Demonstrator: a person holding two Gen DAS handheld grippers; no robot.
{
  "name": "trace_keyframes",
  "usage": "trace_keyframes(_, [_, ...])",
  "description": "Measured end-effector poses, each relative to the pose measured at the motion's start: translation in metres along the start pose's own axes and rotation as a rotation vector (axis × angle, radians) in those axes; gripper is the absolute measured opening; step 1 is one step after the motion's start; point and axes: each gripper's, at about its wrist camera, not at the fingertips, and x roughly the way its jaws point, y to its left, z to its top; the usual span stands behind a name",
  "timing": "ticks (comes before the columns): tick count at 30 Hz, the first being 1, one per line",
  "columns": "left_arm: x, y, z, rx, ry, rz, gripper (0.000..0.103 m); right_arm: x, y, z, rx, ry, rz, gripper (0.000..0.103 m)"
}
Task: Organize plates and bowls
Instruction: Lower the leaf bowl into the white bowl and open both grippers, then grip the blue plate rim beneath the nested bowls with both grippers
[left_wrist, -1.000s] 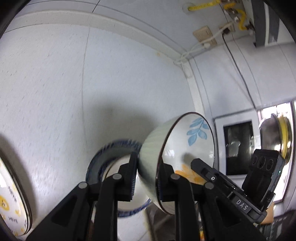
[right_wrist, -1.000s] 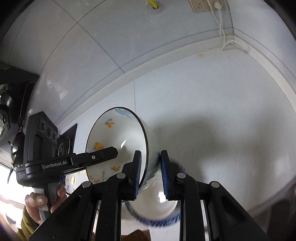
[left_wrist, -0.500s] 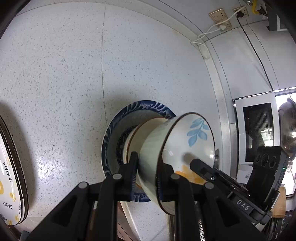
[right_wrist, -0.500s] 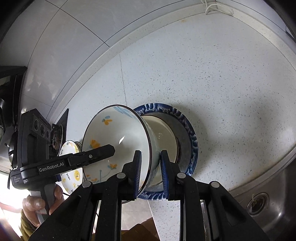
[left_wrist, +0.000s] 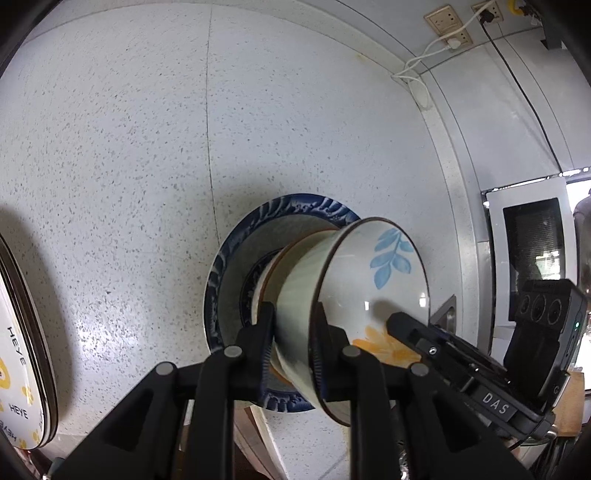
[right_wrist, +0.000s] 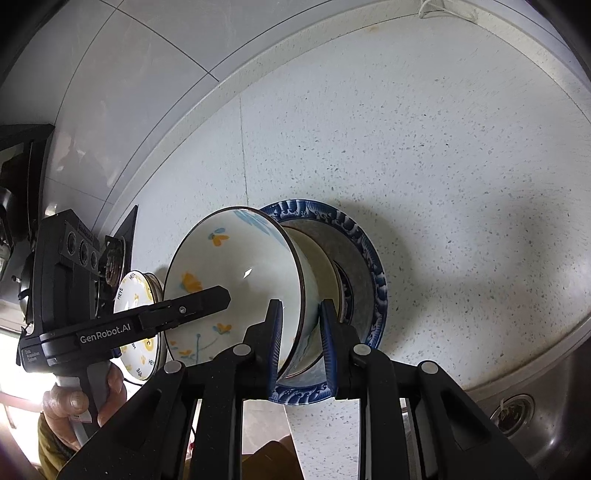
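Speckled counter (left_wrist: 295, 110) in both views; sink (right_wrist: 517, 410) only from the right wrist, wall sockets (left_wrist: 448, 26) only from the left. One blue plate (left_wrist: 295, 206), two nested bowls on it: plain bowl (right_wrist: 318, 266) under flowered bowl (left_wrist: 369, 277), mouth up, axis square to the counter. Right gripper (right_wrist: 301, 325) clamped on its rim; left gripper (left_wrist: 293, 332) pinching the opposite rim, jaws just easing wider.

Two bowls, a floral one (left_wrist: 373, 280) nested in a plainer one (left_wrist: 275, 273), one blue-rimmed plate (left_wrist: 229, 266) beneath them, one stack of yellow-patterned plates (right_wrist: 136, 325) too tight to count, two grippers, left (left_wrist: 293, 339) and right (right_wrist: 301, 332), one sink drain (right_wrist: 511, 415)
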Motion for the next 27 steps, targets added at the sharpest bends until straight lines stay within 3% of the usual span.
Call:
trace_keyframes(3, [0.0, -0.006, 0.001, 0.023, 0.0, 0.029, 0.027, 0.002, -0.001, -0.001, -0.001, 0.0, -0.003, 0.019])
trace_keyframes(8, [0.001, -0.022, 0.003, 0.118, 0.0, 0.102, 0.028, 0.0, 0.002, -0.002, -0.011, -0.01, 0.005, 0.019])
trace_keyframes(12, [-0.011, -0.035, 0.001, 0.215, -0.075, 0.16, 0.033, -0.008, 0.003, -0.003, -0.019, -0.038, 0.01, 0.019])
trace_keyframes(15, [-0.04, -0.04, 0.002, 0.249, -0.176, 0.105, 0.041, -0.02, 0.004, -0.004, -0.034, -0.085, 0.0, 0.019])
trace_keyframes(18, [-0.07, -0.036, 0.0, 0.228, -0.244, 0.049, 0.043, -0.038, 0.007, -0.008, -0.065, -0.139, -0.037, 0.019])
trace_keyframes(19, [-0.086, -0.031, -0.005, 0.216, -0.295, 0.0, 0.043, -0.044, 0.008, -0.01, -0.078, -0.156, -0.051, 0.019])
trace_keyframes(20, [-0.099, -0.025, -0.01, 0.207, -0.343, -0.038, 0.045, -0.049, 0.009, -0.013, -0.088, -0.172, -0.062, 0.022])
trace_keyframes(22, [-0.121, -0.006, -0.024, 0.178, -0.436, -0.131, 0.062, -0.059, 0.007, -0.019, -0.1, -0.206, -0.075, 0.035])
trace_keyframes(23, [-0.124, 0.003, -0.028, 0.157, -0.45, -0.154, 0.082, -0.063, 0.005, -0.023, -0.104, -0.219, -0.084, 0.043])
trace_keyframes(24, [-0.121, 0.015, -0.03, 0.127, -0.42, -0.152, 0.086, -0.063, 0.004, -0.027, -0.109, -0.221, -0.093, 0.045])
trace_keyframes(27, [-0.095, 0.046, -0.034, 0.06, -0.328, -0.131, 0.086, -0.054, -0.004, -0.032, -0.117, -0.182, -0.099, 0.05])
